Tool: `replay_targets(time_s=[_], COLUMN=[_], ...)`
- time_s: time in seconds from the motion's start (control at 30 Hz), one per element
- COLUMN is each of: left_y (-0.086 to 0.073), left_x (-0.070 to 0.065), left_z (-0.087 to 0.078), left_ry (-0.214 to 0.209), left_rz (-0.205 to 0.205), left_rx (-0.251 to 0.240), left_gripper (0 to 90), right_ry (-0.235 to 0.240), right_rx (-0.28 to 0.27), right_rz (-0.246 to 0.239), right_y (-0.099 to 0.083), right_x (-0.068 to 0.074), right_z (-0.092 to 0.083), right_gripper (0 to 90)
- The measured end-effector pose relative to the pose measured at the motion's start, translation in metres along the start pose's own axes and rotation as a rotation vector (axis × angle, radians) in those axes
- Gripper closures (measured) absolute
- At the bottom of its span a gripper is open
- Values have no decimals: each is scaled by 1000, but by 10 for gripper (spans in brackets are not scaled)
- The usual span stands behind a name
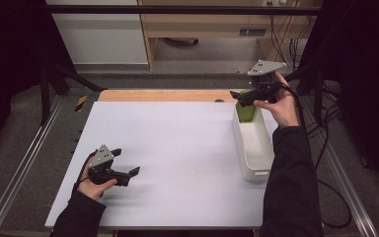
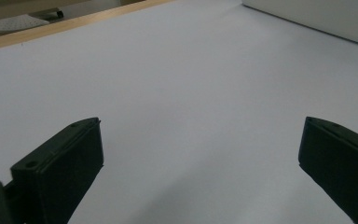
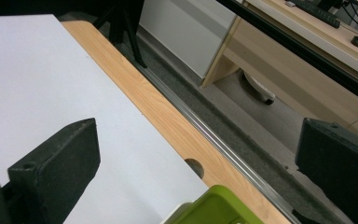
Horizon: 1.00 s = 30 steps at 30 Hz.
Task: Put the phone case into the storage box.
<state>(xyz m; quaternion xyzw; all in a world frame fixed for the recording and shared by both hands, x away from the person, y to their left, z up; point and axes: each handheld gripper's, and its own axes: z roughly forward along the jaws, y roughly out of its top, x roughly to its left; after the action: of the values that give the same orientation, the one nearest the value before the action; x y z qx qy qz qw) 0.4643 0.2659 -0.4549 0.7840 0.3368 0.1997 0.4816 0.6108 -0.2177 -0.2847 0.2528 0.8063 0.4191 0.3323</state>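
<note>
While the right gripper hovers with jaws spread wide and empty, the green container standing in the white bin's far end looks light, rigid, smooth plastic, best pinched at its rim.

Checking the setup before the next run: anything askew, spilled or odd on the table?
Nothing stands out. The green item sits in the far end of the white bin, and no spill or damage is visible.

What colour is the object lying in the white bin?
Lime green, at the far end of the white bin; the high view shows it best.
</note>
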Motion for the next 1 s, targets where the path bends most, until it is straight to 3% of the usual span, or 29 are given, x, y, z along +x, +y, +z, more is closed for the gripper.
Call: replay_targets(time_s=[0.17,0.23,0.53,0.9,1.0], left_y=[1,1,2,4,4], left_x=[0,0,-1,-1,-1], left_z=[-1,-2,-4,-8,-9], left_ry=[-3,-5,-15,-36,-42], left_rz=[-5,-6,-7,-8,-11], left_rx=[-12,-18,-36,-79,-90], left_gripper=[0,0,0,0,0], right_ry=[2,-18,-18,24,20], right_rx=[-51,-66,-132,-220,-235], right_rz=[62,69,128,223,228], right_y=[-7,-10,-30,-57,-66], right_x=[8,12,31,54,62], right_z=[-12,-16,-39,-60,-65], right_gripper=[4,5,4,4,4])
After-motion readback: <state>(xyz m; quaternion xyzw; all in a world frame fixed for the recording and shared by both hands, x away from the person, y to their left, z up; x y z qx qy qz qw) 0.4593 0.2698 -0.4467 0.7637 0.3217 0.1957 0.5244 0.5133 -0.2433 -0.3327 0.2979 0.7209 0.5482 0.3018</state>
